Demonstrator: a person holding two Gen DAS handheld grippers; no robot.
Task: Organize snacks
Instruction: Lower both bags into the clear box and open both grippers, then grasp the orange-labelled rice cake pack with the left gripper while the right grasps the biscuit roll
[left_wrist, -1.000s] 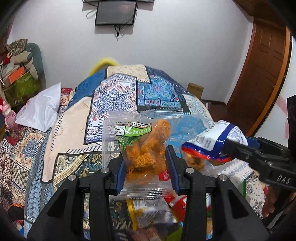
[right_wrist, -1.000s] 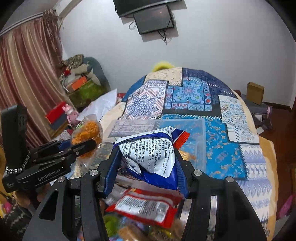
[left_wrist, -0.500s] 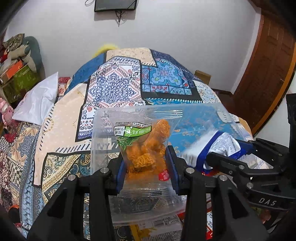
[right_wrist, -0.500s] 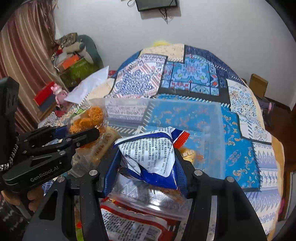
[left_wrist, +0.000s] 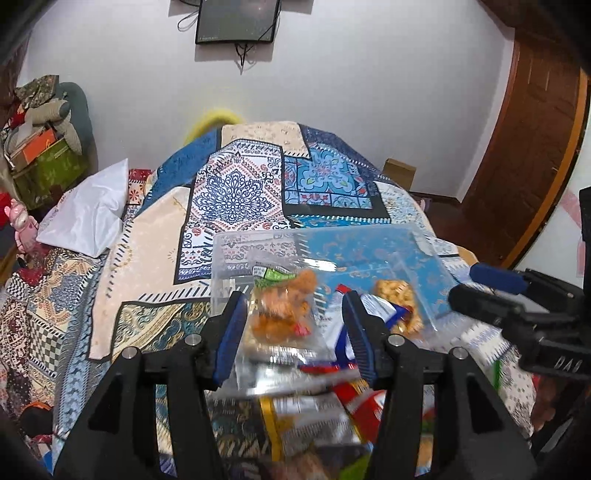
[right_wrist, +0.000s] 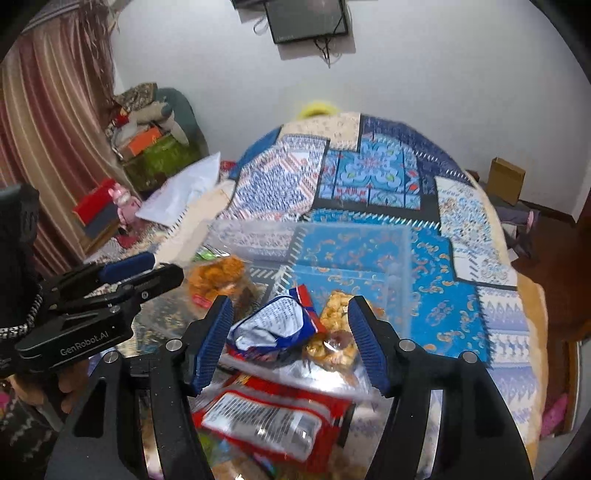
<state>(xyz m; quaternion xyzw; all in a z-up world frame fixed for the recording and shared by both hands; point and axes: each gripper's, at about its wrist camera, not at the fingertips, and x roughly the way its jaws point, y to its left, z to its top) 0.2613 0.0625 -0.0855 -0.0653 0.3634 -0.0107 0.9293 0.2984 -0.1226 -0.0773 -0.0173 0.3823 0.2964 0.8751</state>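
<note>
Patchwork bedspread (left_wrist: 236, 192) underneath, clear plastic bin (right_wrist: 402, 258) upon it. Inside the bin — orange snack packet (left_wrist: 282, 310) and blue-white packet (right_wrist: 273, 325), both loose between wide-spread jaws of left gripper (left_wrist: 295, 332) and right gripper (right_wrist: 290, 343). Light, crinkly, slippery (contents probably crushable); best pinched at the sealed edge.
</note>
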